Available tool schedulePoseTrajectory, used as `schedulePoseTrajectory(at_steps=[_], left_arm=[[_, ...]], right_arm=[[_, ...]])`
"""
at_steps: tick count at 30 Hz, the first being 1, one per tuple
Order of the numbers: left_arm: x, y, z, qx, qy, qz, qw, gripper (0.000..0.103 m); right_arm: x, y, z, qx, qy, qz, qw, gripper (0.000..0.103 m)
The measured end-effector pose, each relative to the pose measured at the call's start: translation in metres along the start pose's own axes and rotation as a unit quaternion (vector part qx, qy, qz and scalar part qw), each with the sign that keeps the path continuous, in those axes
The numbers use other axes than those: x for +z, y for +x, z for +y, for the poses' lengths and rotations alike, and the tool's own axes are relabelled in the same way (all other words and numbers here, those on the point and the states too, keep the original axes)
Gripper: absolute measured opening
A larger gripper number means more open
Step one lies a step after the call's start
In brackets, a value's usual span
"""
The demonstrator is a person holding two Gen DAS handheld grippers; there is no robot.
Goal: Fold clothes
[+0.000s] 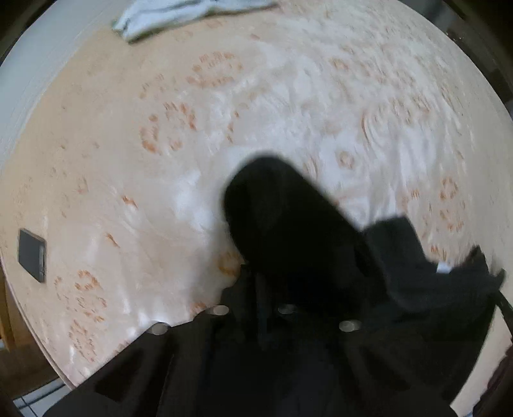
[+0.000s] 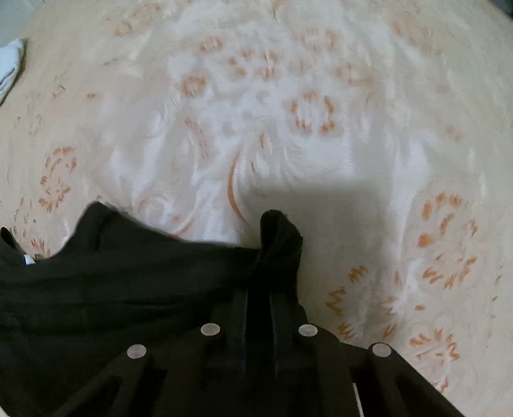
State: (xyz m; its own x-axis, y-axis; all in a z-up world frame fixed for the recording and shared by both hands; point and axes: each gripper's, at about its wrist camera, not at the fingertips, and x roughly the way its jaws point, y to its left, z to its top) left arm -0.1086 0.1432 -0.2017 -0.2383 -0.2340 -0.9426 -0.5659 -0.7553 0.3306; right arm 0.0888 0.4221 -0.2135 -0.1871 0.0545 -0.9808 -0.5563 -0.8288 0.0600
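Both grippers pinch my black garment (image 2: 112, 282) over the patterned bedspread (image 2: 288, 96). Left gripper (image 1: 272, 288) is pressed together on a bunched fold, right gripper (image 2: 259, 288) clamps another fold. I see a pale cloth (image 1: 179, 16) far off and a dark device (image 1: 32, 255) near the bed's edge.

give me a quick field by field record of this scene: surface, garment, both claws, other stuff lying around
surface: cream bedspread with orange floral print
garment: black garment, held at two points
left claw: shut on the black garment
right claw: shut on the black garment
other items: light blue cloth at far edge; small dark flat object near left edge
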Motion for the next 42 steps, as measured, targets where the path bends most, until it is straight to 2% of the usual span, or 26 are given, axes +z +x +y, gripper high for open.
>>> schedulePoseTrajectory(at_steps=[3,5,8,10,11,12,13,15,16,18,20,24,28,30,33,34,37,38,40,42], left_arm=[[0.020,-0.009,-0.008,0.000,0.023,-0.027,0.9994,0.002],[0.032,-0.010,-0.013,-0.006,0.019,-0.035,0.9992,0.002],[0.046,-0.002,-0.017,-0.012,0.005,-0.018,0.9997,0.003],[0.046,-0.003,-0.011,-0.034,-0.011,-0.016,0.9992,0.003],[0.044,-0.008,-0.004,-0.058,-0.019,-0.025,0.9978,0.007],[0.039,-0.014,0.002,-0.064,-0.010,-0.039,0.9972,0.017],[0.034,-0.020,0.007,-0.069,0.000,-0.054,0.9962,0.026],[0.024,-0.031,0.018,-0.078,0.021,-0.081,0.9934,0.077],[0.023,-0.030,0.019,-0.065,0.054,-0.087,0.9927,0.081],[0.013,-0.017,0.025,-0.040,0.116,-0.076,0.9896,0.081],[0.004,-0.003,0.026,-0.020,0.166,-0.059,0.9841,0.081],[-0.021,0.008,0.037,-0.014,0.181,-0.050,0.9821,0.080],[-0.052,0.015,0.054,-0.001,0.196,-0.047,0.9795,0.077],[-0.072,0.021,0.056,0.009,0.220,-0.034,0.9748,0.070],[-0.094,0.035,0.050,0.000,0.240,-0.004,0.9706,0.059],[-0.095,0.039,0.046,0.000,0.239,-0.002,0.9710,0.057],[-0.097,0.046,0.035,-0.003,0.230,0.005,0.9731,0.038],[-0.097,0.047,0.033,-0.003,0.226,0.005,0.9740,0.030],[-0.098,0.046,0.026,0.007,0.223,-0.002,0.9749,0.014],[-0.100,0.040,0.021,0.039,0.218,-0.022,0.9749,0.003]], right_arm=[[0.009,-0.020,-0.005,-0.004,0.008,-0.038,0.999,0.007],[0.020,-0.026,-0.019,0.001,0.044,-0.052,0.998,0.007],[0.031,-0.003,-0.045,0.009,0.110,-0.021,0.994,0.009],[0.029,0.008,-0.055,0.010,0.127,-0.003,0.992,0.026],[0.025,0.006,-0.060,0.019,0.139,-0.005,0.990,0.029],[0.021,0.001,-0.064,0.029,0.143,-0.013,0.989,0.036],[0.015,-0.008,-0.064,0.041,0.136,-0.028,0.989,0.048],[0.008,-0.017,-0.059,0.045,0.097,-0.038,0.994,0.060],[0.005,-0.019,-0.054,0.040,0.066,-0.036,0.996,0.062],[0.000,-0.011,-0.039,0.030,-0.004,-0.014,0.999,0.064],[-0.004,0.001,-0.028,0.025,-0.042,0.015,0.999,0.064],[-0.017,0.014,-0.022,0.040,-0.033,0.044,0.998,0.063],[-0.049,-0.007,-0.032,0.049,-0.004,0.023,0.999,0.063],[-0.080,-0.017,-0.040,0.050,0.012,0.031,0.998,0.064],[-0.118,-0.021,-0.043,0.042,0.007,0.050,0.998,0.063],[-0.129,-0.020,-0.042,0.043,0.006,0.060,0.997,0.063],[-0.152,-0.010,-0.038,0.048,0.019,0.084,0.995,0.062],[-0.156,-0.009,-0.036,0.052,0.025,0.080,0.995,0.059],[-0.159,-0.010,-0.032,0.047,0.031,0.071,0.996,0.030],[-0.160,-0.012,-0.025,0.031,0.028,0.066,0.997,0.011]])
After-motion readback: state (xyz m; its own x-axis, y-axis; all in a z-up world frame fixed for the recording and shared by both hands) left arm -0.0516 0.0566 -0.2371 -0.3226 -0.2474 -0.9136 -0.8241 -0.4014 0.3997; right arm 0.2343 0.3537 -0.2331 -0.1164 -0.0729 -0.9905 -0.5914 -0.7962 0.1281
